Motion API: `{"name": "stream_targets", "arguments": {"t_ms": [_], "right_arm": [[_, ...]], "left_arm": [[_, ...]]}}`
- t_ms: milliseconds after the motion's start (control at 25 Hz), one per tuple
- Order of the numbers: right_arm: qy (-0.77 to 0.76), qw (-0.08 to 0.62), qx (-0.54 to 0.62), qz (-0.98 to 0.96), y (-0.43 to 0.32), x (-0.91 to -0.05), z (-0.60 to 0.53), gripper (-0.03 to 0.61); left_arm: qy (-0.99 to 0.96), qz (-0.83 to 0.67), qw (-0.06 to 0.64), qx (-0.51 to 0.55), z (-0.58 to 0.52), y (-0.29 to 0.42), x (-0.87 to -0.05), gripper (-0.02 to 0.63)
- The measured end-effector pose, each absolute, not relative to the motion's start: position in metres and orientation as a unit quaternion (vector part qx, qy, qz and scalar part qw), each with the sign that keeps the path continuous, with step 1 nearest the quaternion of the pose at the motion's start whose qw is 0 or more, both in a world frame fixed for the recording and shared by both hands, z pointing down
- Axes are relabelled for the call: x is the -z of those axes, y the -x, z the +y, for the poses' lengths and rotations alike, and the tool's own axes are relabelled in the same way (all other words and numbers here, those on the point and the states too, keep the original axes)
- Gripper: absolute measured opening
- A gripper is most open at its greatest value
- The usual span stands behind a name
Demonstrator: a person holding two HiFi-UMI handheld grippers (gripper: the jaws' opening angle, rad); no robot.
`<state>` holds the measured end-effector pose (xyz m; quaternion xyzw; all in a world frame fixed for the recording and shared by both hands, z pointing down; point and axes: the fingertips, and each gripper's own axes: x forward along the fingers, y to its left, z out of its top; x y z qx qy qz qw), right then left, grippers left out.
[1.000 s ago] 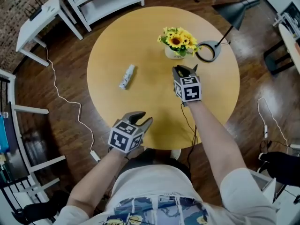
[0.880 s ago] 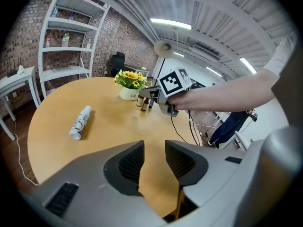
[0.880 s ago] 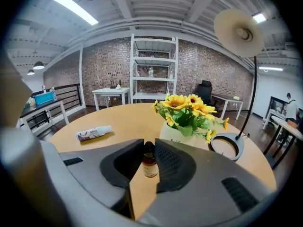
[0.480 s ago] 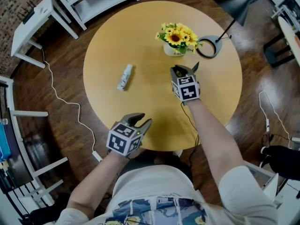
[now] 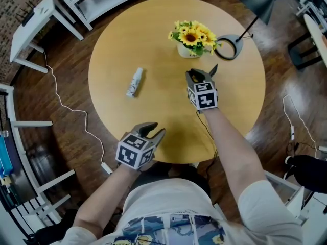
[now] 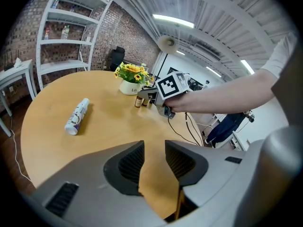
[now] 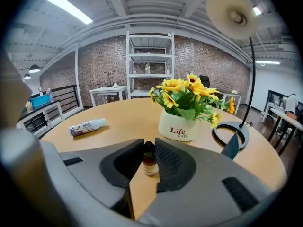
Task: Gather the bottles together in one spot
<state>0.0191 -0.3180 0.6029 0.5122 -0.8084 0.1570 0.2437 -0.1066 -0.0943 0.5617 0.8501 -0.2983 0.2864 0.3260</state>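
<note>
The right tool (image 7: 147,148) is clamped on a small amber bottle (image 7: 150,163) with a dark cap. The bottle stands upright between the ribbed pads, over the middle of the round wooden worktop (image 5: 153,45) and towards its right edge. Whether its base rests on the wood I cannot tell. Just beyond it, towards the far edge, stands a white flower pot (image 7: 179,124) full of yellow sunflowers. The ring base of a black lamp (image 7: 230,135) lies close to the pot's right. In the head view the right tool (image 5: 202,74) points at the pot (image 5: 190,49). A white bottle (image 5: 135,82) lies on its side in the left half of the worktop, well apart from the pot and from both tools. The left tool (image 5: 153,130) hangs over the near edge of the worktop. Its jaws stand slightly apart with nothing between them, and only bare wood shows through the gap (image 6: 154,160).
</note>
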Motion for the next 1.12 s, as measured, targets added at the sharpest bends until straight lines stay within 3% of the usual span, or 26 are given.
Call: {"name": "stream_targets", "arguments": {"t_ms": [440, 560, 1120], "right_arm": [[-0.518, 0.235, -0.164, -0.806, -0.025, -0.605, -0.316, 0.098], [-0.516, 0.235, -0.157, -0.809, -0.025, -0.603, -0.316, 0.149], [-0.515, 0.204, -0.11, -0.825, -0.037, -0.541, -0.286, 0.149]], "left_arm": [[-0.851, -0.293, 0.327, -0.289, -0.093, 0.098, -0.564, 0.14], [-0.851, -0.293, 0.327, -0.289, -0.091, 0.096, -0.563, 0.14], [-0.864, -0.297, 0.308, -0.265, -0.092, 0.075, -0.551, 0.14]]}}
